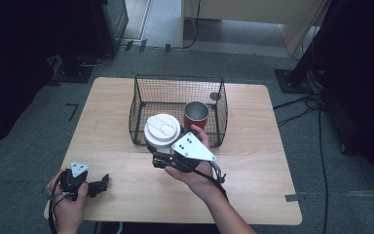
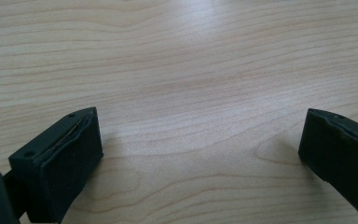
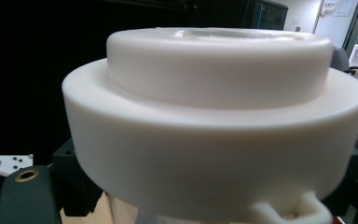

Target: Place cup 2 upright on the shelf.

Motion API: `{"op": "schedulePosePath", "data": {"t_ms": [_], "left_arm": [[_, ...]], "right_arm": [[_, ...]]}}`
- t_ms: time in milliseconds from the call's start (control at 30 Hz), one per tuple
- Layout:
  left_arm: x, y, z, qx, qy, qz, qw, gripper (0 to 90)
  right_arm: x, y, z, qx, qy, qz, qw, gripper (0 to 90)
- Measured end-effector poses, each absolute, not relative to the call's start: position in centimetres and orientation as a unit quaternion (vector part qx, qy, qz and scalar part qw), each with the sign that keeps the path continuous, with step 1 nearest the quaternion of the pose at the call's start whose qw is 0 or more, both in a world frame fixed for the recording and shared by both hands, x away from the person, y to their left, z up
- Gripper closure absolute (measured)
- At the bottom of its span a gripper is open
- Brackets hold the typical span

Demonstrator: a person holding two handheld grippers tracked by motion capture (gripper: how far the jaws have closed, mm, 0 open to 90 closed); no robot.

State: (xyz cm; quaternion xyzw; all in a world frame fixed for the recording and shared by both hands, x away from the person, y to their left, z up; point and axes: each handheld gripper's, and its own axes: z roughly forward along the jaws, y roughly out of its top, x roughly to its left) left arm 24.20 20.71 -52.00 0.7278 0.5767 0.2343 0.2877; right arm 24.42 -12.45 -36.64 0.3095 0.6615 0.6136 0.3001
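Right tongs (image 1: pixel 161 155) are clenched on the white-lidded cup (image 1: pixel 161 129), held upright at the basket (image 1: pixel 142 127) front, likely for loading beside the red cup (image 1: pixel 196 114). Left tongs (image 1: pixel 100 184) rest released on the bench (image 1: pixel 253 161).

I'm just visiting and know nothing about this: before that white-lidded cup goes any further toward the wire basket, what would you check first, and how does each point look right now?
1. Right gripper has a firm hold on the white-lidded cup: ok, jaws closed on it below the lid.
2. Cup upright: ok, the lid faces up in the high view.
3. Lid seated on the cup: ok, it sits level in the right gripper view.
4. Free room in the wire basket: ok, the red cup stands at its right side, the left is bare.
5. Cup clear of the basket's front rim: cannot tell.
6. Left gripper out of the way: ok, open, at the table's near left edge.
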Motion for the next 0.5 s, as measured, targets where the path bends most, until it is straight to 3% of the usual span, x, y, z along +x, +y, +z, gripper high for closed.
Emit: {"op": "schedulePosePath", "data": {"t_ms": [500], "left_arm": [[24.2, 20.7, -52.0, 0.728, 0.577, 0.234, 0.288, 0.1]], "right_arm": [[26.2, -12.0, -35.6, 0.318, 0.653, 0.614, 0.310, 16.2]]}}
